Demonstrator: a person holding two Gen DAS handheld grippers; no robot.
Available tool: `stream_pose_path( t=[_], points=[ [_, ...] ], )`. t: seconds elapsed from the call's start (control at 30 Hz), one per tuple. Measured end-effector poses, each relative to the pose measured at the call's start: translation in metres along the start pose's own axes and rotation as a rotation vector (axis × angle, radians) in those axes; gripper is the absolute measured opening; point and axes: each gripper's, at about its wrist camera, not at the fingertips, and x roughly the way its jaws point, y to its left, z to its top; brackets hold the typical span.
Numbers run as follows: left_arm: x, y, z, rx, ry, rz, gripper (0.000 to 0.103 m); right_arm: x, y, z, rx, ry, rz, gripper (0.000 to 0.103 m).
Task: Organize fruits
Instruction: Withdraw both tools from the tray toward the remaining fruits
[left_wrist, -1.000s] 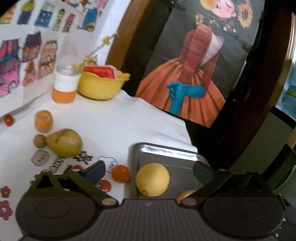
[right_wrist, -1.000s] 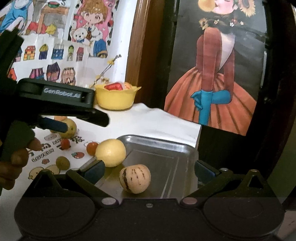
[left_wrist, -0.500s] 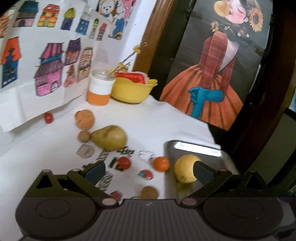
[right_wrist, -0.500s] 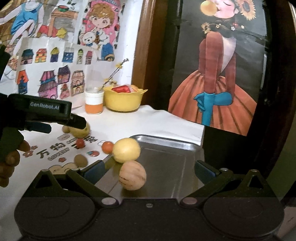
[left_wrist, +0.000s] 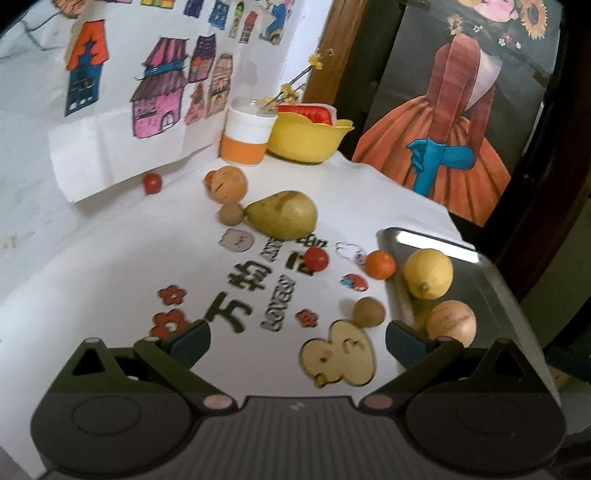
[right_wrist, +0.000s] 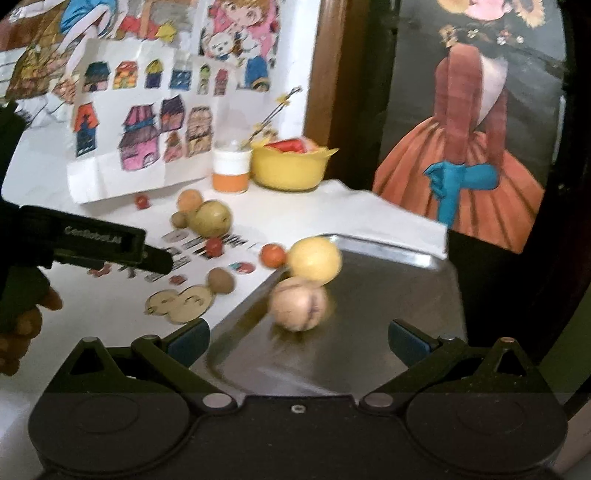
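Hovering both released tools, left tool (left_wrist: 297, 341) and right tool (right_wrist: 297, 341), I am eyeing the pear (left_wrist: 282, 214) at twelve o'clock: heavy, smooth, gripped across its belly.

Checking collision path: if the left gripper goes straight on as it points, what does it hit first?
Probably the bare tablecloth. The left gripper is open, and the red tomato and pear lie farther along; depth is unclear.
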Motion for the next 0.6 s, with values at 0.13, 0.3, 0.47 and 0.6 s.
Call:
stream_pose_path(
  t=[0.13,0.3,0.47,0.6],
  points=[
    [-0.004,0.011,-0.002,0.008,0.012,0.013,0.103,0.002,0.020,-0.003,-0.009,0.036,0.054,0.102],
    [-0.009,0.025,-0.002,0.016,0.017,0.026,0.103,0.006,0.041,-0.003,-0.030,0.065,0.100,0.102],
    [-0.009,0.039,0.002,0.028,0.027,0.046,0.103,0.011,0.051,0.000,-0.041,0.081,0.109,0.102],
    [-0.004,0.049,0.005,0.032,0.048,0.065,0.103,0.019,0.058,0.005,-0.060,0.092,0.115,0.102]
  ],
)
